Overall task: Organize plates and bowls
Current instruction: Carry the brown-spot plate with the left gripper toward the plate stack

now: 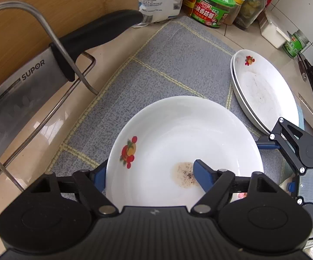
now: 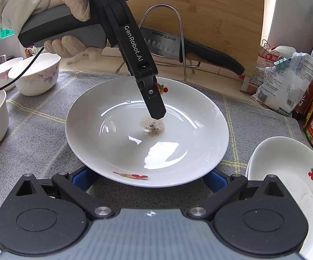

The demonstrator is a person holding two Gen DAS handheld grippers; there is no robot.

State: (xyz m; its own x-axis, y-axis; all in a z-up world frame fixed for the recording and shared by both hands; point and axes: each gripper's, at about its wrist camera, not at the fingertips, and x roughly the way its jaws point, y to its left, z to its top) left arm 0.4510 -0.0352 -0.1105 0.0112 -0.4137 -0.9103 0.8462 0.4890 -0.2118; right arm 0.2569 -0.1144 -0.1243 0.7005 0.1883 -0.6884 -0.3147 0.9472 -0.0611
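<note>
Glazed plate (image 2: 147, 134): stiff, slippery, breakable (greasy centre). Best taken at the rim. Left claw (image 1: 150, 176) pinching that rim; right claw (image 2: 147, 178) spread wide, empty.

Plate hemmed in on three sides, open mat on the fourth

Around the stained plate (image 2: 147, 138): the knife rack (image 2: 173, 43) stands behind it, stacked plates (image 2: 290, 186) sit close at its right, bowls (image 2: 37, 73) crowd its left; bare grey mat (image 1: 173, 65) beyond its far rim leaves passage toward the jars (image 1: 212, 6).
</note>
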